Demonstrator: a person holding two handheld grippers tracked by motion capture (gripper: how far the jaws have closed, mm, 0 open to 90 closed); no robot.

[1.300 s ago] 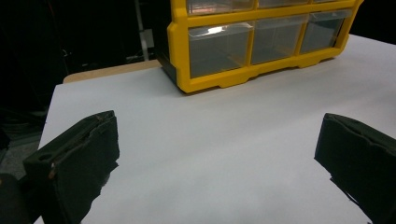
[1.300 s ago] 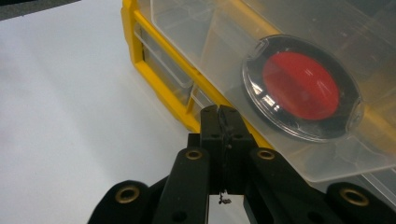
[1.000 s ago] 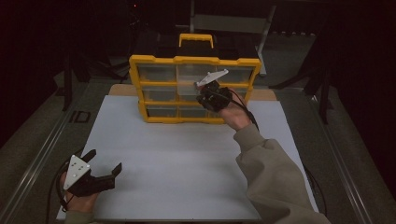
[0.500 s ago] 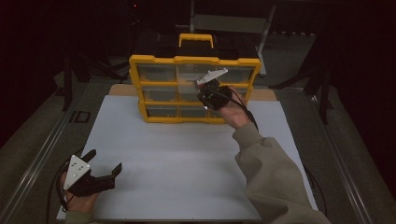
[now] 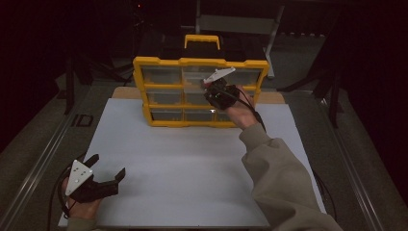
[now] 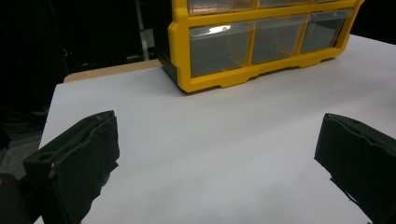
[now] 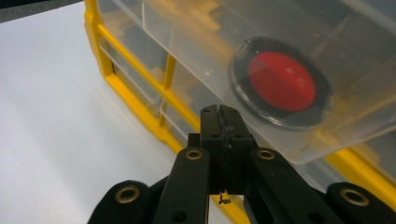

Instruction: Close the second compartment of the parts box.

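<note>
The clear drawer (image 7: 261, 79) sits in the middle row of the yellow organizer (image 5: 199, 91), toward its right side, and in the right gripper view it stands out a little from the yellow frame, with a red disc in a black ring (image 7: 280, 84) lying inside it against the clear front. Over the last second the right gripper (image 5: 216, 94) has barely shifted at the cabinet's front; it has edged slightly toward the drawer, while the organizer itself has not moved on the white surface (image 5: 192, 163). Its jaws are pressed together just under the drawer's lower front edge; whether they pinch the drawer's lip or merely touch beneath it cannot be told. That small change suggests the drawer is being worked, either eased out or pushed home, and the step looks far from finished. The left gripper (image 5: 103, 173) has kept its place near the front left corner of the surface, well apart from the organizer, jaws spread wide and holding nothing.
</note>
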